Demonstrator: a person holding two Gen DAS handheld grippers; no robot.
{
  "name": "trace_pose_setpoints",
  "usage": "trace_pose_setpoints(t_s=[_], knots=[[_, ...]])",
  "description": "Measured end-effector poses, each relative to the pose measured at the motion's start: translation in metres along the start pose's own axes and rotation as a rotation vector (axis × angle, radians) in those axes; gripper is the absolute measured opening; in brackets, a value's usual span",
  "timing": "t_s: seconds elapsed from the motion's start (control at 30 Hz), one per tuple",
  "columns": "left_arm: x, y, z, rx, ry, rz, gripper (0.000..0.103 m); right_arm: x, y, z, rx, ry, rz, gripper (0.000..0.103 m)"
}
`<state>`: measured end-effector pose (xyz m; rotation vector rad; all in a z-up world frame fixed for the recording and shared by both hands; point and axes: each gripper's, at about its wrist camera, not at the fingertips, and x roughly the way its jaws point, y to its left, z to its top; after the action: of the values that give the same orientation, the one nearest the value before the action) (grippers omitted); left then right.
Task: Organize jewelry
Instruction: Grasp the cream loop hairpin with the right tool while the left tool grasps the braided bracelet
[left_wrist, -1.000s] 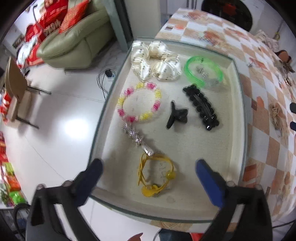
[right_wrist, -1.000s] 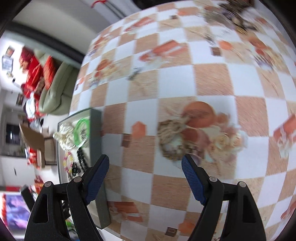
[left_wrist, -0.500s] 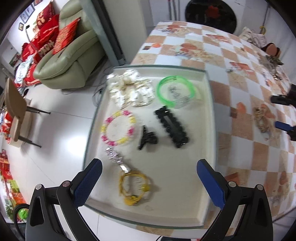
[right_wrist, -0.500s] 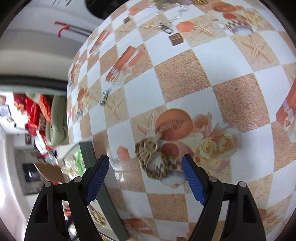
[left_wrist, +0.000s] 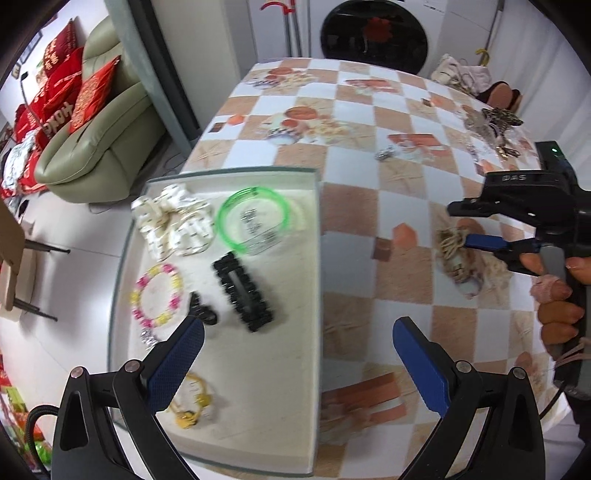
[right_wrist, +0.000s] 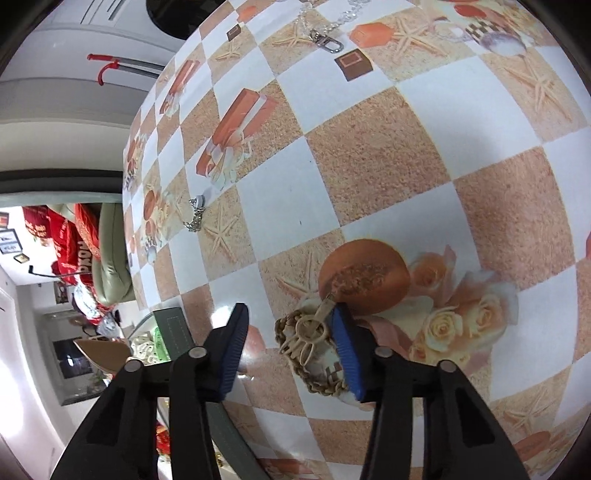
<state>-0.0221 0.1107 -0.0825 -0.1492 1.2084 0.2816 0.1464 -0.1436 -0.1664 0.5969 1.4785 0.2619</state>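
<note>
A glass-edged tray (left_wrist: 258, 369) holds a white scrunchie (left_wrist: 173, 225), a green bangle (left_wrist: 253, 219), a black hair clip (left_wrist: 243, 295), a pink and yellow bead bracelet (left_wrist: 157, 295) and a yellow piece (left_wrist: 188, 406). My left gripper (left_wrist: 295, 328) hangs open above the tray's right rim, with nothing between its fingers. On the checked tablecloth to the right lies a woven beige bracelet (left_wrist: 452, 243) (right_wrist: 308, 334). My right gripper (right_wrist: 290, 314) (left_wrist: 458, 227) straddles it with its jaws closing. The right pad touches the bracelet and the left pad stands apart from it.
A small silver chain (left_wrist: 386, 152) (right_wrist: 194, 216) lies further back on the tablecloth. A heap of loose jewelry (left_wrist: 495, 125) sits at the far right corner. A green sofa (left_wrist: 99, 140) and the floor lie past the table's left edge. A hand (left_wrist: 557, 314) holds the right gripper.
The left gripper has pulled up and to the right, so the tray now sits left in its view. The right gripper has sunk onto the woven bracelet and its jaws have narrowed.
</note>
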Motion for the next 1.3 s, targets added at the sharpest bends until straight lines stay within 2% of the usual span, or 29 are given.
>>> trace_pose_setpoints(t_s=[0.03, 0.1, 0.27, 0.7, 0.8, 1.03, 1.17, 1.23, 1.3], knots=[[0.001, -0.004, 0.002, 0.007, -0.001, -0.004, 0.103, 0.000, 0.000, 0.001, -0.008, -0.001, -0.012, 0.040], [0.003, -0.013, 0.005, 0.018, -0.001, -0.014, 0.103, 0.001, 0.000, 0.002, -0.028, 0.004, -0.038, 0.022], [0.009, -0.034, 0.015, 0.040, -0.002, -0.038, 0.103, -0.003, -0.007, 0.005, -0.063, 0.003, -0.061, 0.010], [0.050, -0.095, 0.038, 0.108, 0.031, -0.101, 0.103, -0.026, -0.028, 0.009, -0.109, -0.016, -0.011, 0.009], [0.059, -0.108, 0.041, 0.126, 0.039, -0.117, 0.103, -0.031, -0.034, 0.011, -0.100, -0.023, 0.010, 0.009], [0.080, -0.131, 0.048, 0.164, 0.060, -0.142, 0.103, -0.047, -0.055, 0.016, -0.075, -0.053, -0.005, 0.009], [0.086, -0.147, 0.049, 0.190, 0.063, -0.158, 0.103, -0.056, -0.068, 0.018, -0.027, -0.074, 0.030, 0.009], [0.088, -0.154, 0.049, 0.203, 0.066, -0.163, 0.096, -0.063, -0.072, 0.019, -0.011, -0.090, 0.049, 0.009], [0.092, -0.160, 0.049, 0.214, 0.081, -0.164, 0.094, -0.069, -0.076, 0.020, -0.004, -0.103, 0.053, 0.009]])
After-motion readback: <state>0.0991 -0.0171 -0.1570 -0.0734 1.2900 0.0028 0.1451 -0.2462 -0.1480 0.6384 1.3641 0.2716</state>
